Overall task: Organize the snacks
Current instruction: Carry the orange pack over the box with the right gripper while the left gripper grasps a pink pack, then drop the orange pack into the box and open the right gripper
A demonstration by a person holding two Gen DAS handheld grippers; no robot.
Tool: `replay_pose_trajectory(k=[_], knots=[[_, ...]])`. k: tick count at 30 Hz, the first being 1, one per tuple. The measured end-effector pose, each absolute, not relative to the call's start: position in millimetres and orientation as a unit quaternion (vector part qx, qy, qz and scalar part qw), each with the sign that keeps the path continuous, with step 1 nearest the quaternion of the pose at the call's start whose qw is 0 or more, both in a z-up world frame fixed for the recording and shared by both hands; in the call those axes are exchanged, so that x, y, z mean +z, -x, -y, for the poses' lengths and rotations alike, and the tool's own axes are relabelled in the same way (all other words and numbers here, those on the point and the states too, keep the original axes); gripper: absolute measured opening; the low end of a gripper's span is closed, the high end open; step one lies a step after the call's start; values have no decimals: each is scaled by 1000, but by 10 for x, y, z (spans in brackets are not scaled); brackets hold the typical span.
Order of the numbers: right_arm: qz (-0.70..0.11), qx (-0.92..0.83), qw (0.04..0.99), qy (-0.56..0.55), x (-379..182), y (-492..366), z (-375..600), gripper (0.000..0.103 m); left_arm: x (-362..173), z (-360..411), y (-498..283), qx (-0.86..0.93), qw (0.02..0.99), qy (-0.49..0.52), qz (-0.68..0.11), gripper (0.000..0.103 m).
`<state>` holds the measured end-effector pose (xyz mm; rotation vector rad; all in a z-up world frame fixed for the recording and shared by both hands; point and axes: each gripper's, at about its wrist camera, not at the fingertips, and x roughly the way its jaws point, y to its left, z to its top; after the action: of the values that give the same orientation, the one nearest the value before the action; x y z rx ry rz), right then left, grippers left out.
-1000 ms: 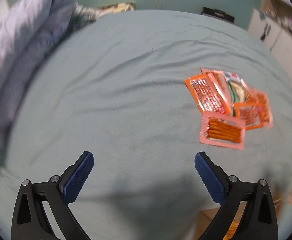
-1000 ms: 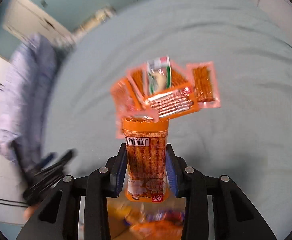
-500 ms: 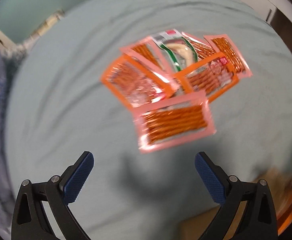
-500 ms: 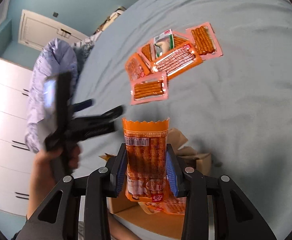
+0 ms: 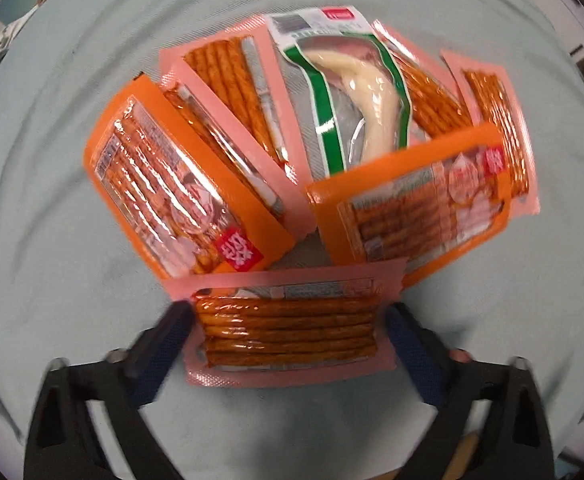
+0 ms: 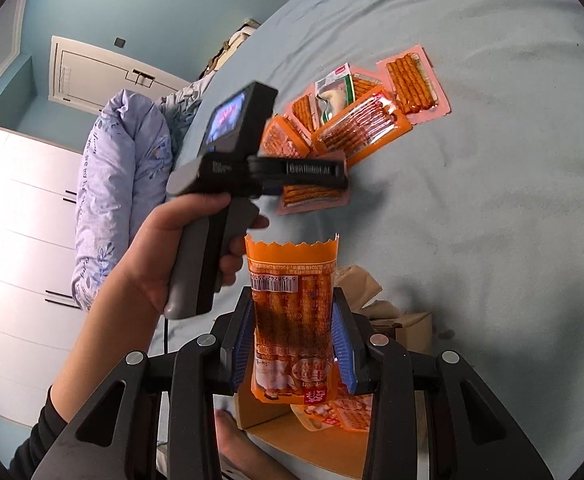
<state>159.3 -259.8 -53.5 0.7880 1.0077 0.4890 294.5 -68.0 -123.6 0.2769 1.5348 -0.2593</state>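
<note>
Several snack packets lie fanned out on a pale blue bed (image 5: 44, 288). My left gripper (image 5: 288, 328) is open, its fingers on either side of a pink packet of orange sticks (image 5: 288, 332), the nearest of the pile. Behind it lie two orange sausage packets (image 5: 172, 188) (image 5: 416, 208) and a green-edged white packet (image 5: 352, 92). My right gripper (image 6: 292, 340) is shut on an upright orange sausage packet (image 6: 292, 312), held above an open cardboard box (image 6: 312, 440). The right wrist view shows the left gripper (image 6: 312, 176) over the pile (image 6: 356, 120).
A folded lilac duvet (image 6: 112, 184) lies along the bed's left side. White drawers (image 6: 16, 240) stand at the left and a white door (image 6: 104, 76) in the blue wall. The cardboard box holds more orange packets (image 6: 348, 416).
My left gripper has swung from bare bed to the pile and come down close around the pink packet. My right gripper has lifted back with its orange packet over the box.
</note>
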Motion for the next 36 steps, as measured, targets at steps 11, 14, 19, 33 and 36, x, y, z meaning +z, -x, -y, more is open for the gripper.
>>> replay_pose_trajectory(k=[11, 14, 19, 33, 36], knots=[[-457, 214, 779, -371, -416, -1456, 2708, 34, -922, 402, -2733, -131, 710, -54, -690, 84], [-451, 212, 784, -369, -361, -1420, 2739, 34, -542, 208, -2602, -141, 730, -42, -667, 84], [-448, 210, 786, -370, -326, -1389, 2766, 34, 152, -15, -1970, -217, 748, 15, -627, 84], [-446, 174, 815, -326, -133, -1233, 2732, 34, -72, 127, -740, -230, 754, -72, -611, 86], [-441, 166, 824, -317, -57, -1149, 2746, 34, 51, 140, -660, -180, 808, -133, -544, 88]])
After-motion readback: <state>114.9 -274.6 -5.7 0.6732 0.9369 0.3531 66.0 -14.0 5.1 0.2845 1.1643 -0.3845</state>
